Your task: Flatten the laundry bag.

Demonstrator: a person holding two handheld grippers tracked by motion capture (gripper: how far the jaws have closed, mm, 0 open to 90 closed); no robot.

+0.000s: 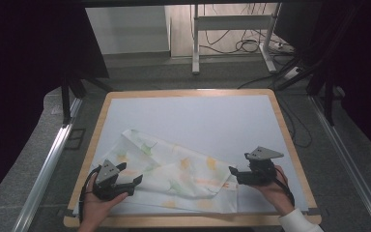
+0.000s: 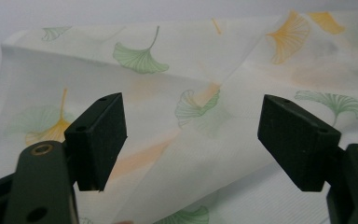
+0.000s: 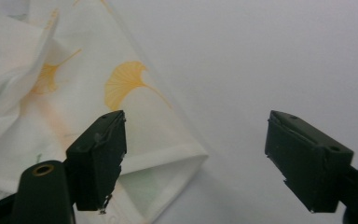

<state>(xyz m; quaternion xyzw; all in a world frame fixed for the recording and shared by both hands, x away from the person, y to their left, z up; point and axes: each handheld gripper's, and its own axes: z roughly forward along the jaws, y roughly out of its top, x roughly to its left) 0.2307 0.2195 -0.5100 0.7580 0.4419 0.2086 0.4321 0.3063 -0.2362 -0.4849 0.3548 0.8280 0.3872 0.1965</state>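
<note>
A thin white cloth (image 1: 174,171) printed with green and orange ginkgo leaves lies loosely folded on the near half of the table. My left gripper (image 1: 138,181) rests at the cloth's left edge, held in a hand, jaws wide apart and pointing right over the fabric (image 2: 191,121). Nothing is pinched between its pads (image 2: 103,137). My right gripper (image 1: 232,171) sits at the cloth's right side, open, pointing left. In the right gripper view a folded corner of the cloth (image 3: 168,163) lies just ahead of the left pad (image 3: 100,158), not gripped.
The cloth lies on a pale sheet (image 1: 198,116) covering a wood-rimmed table (image 1: 282,121). The far half of the sheet is bare. Beyond the table stand a white desk frame (image 1: 232,29) and loose cables (image 1: 251,46) on the floor.
</note>
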